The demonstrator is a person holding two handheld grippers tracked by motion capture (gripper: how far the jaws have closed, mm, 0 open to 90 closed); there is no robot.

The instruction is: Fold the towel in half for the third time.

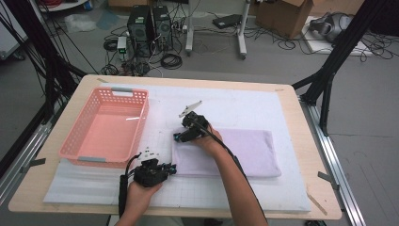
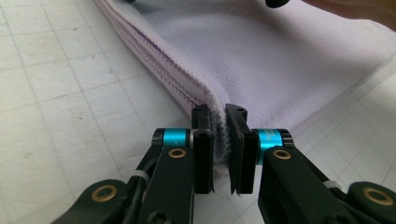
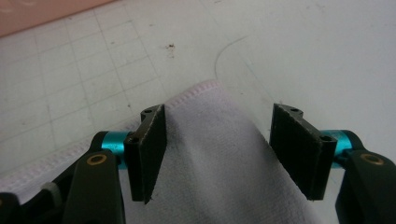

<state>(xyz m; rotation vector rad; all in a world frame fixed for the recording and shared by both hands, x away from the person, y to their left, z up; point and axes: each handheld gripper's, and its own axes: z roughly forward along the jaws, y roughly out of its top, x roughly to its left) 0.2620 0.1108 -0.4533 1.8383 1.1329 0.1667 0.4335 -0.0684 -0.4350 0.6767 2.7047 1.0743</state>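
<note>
- High view: the folded lilac towel (image 1: 230, 151) lies flat on the white mat (image 1: 263, 193), right of the pink basket (image 1: 106, 129); the left gripper (image 1: 170, 167) sits at its near left corner, the right gripper (image 1: 181, 136) at its far left corner; no lift begun, I judge.
- Left gripper view: the towel's stacked hem (image 2: 219, 123) is pinched between the jaws, nearly closed on it; this corner is secured.
- Right gripper view: the far corner (image 3: 210, 140) lies between wide-apart jaws, the right pad clear of it; that grasp remains.

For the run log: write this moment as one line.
left gripper: shut on folded lilac towel near corner | right gripper: open, straddling far corner | pink basket: left of towel
</note>
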